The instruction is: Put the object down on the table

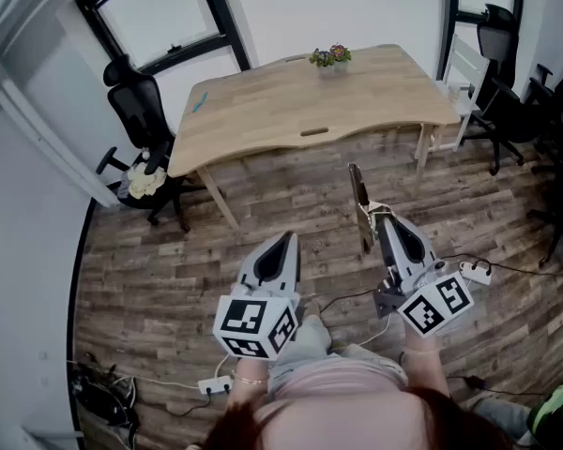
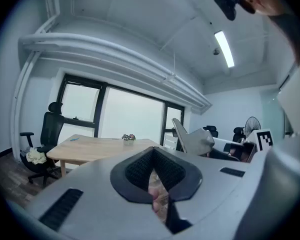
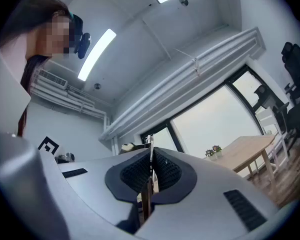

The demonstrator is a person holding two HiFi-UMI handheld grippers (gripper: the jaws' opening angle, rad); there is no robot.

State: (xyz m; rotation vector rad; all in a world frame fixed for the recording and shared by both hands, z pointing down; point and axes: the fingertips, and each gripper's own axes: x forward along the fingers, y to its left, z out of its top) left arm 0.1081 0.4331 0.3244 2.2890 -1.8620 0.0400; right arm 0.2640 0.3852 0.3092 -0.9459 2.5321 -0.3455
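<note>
The head view looks steeply down from above the person onto the brown plank floor (image 1: 263, 204), with the light wooden table (image 1: 300, 101) well ahead. The left gripper view faces level toward that table (image 2: 95, 146). The right gripper view tilts upward, with the table (image 3: 245, 151) low at right.

Object (image 1: 358, 204) held clear of the table (image 1: 291, 111), pinched in the right gripper (image 1: 381, 217).
The object is a thin, flat, elongated piece, seen edge-on: brown along its lower part, paler and metallic-looking toward the tip. It stands nearly upright between the closed jaws, not touching the table. The table is a light wooden top on pale legs, well apart from the object, on its far side.
</note>
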